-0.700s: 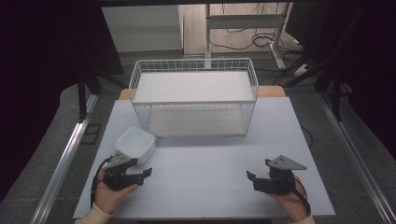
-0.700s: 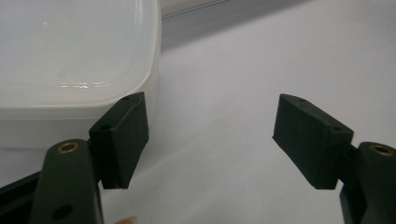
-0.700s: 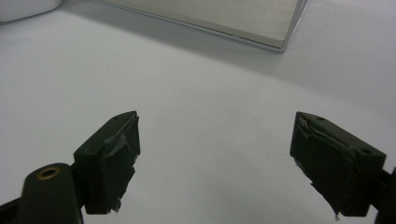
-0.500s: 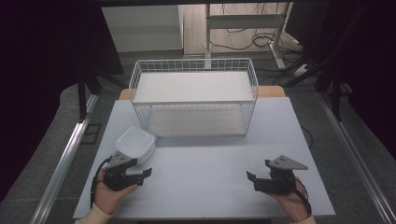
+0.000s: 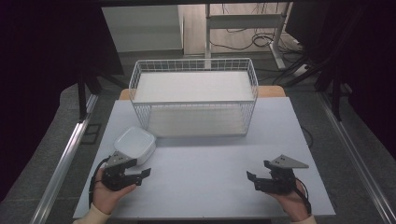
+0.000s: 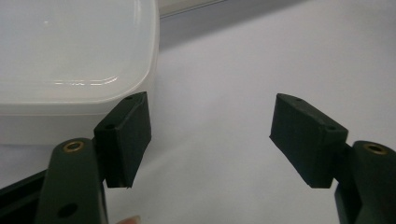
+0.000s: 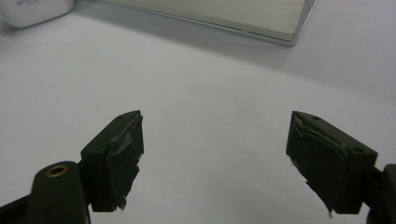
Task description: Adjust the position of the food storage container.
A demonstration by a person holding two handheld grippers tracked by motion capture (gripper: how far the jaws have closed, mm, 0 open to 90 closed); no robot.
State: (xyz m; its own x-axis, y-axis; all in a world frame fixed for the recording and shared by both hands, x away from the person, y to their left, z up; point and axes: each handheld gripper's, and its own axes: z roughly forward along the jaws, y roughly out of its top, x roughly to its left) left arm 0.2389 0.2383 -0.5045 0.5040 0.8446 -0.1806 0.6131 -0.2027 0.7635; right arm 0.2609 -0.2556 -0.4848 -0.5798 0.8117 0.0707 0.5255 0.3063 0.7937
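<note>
The left gripper (image 5: 140,174) sits at the near left of the table (image 5: 201,177), held in the left hand (image 5: 108,196), jaws spread apart with nothing between them. The right gripper (image 5: 254,178) sits at the near right, held in the right hand (image 5: 293,201), jaws likewise spread apart and empty. The two grippers are well apart. A white tub (image 5: 135,142) with rounded corners stands just beyond the left gripper; in the left gripper view the tub (image 6: 70,60) lies close behind the left jaw, outside the gap. A white wire basket (image 5: 194,100) stands at the far centre of the table, right of the tub.
</note>
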